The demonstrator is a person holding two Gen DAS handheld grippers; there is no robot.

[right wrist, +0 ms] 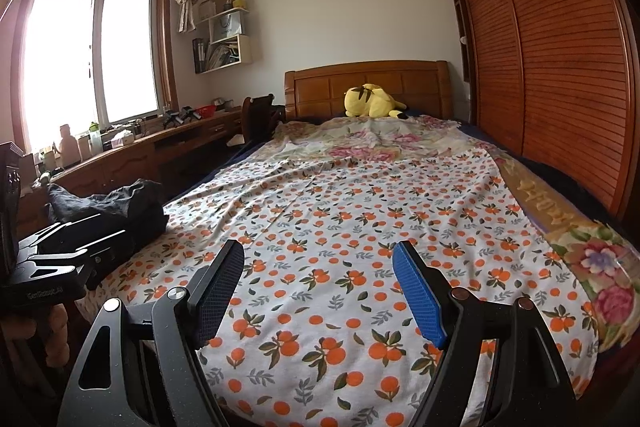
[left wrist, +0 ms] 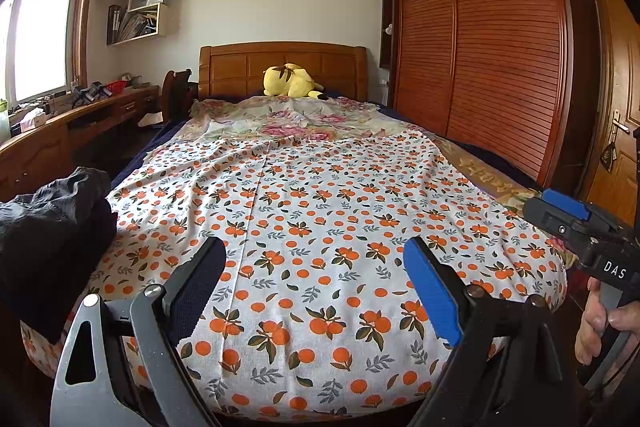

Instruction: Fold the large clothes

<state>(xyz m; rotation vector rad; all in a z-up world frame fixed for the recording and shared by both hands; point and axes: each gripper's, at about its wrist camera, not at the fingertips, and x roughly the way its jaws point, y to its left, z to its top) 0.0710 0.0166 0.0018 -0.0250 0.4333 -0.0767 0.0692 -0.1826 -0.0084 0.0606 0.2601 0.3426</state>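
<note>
Both hand-held grippers are hovering over the foot of the bed (left wrist: pixel 320 379), the left hand-held gripper (left wrist: pixel 316 259) and the right hand-held gripper (right wrist: pixel 318 263) each spread wide and holding nothing. The dark clothes (left wrist: pixel 52 227) are lying bunched at the bed's left edge, beside the left one. That heap fits either garments waiting to be spread or ones already set aside. Only the left view is showing the hand (left wrist: pixel 600 323); only the right view is showing the whole window (right wrist: pixel 92 55)
</note>
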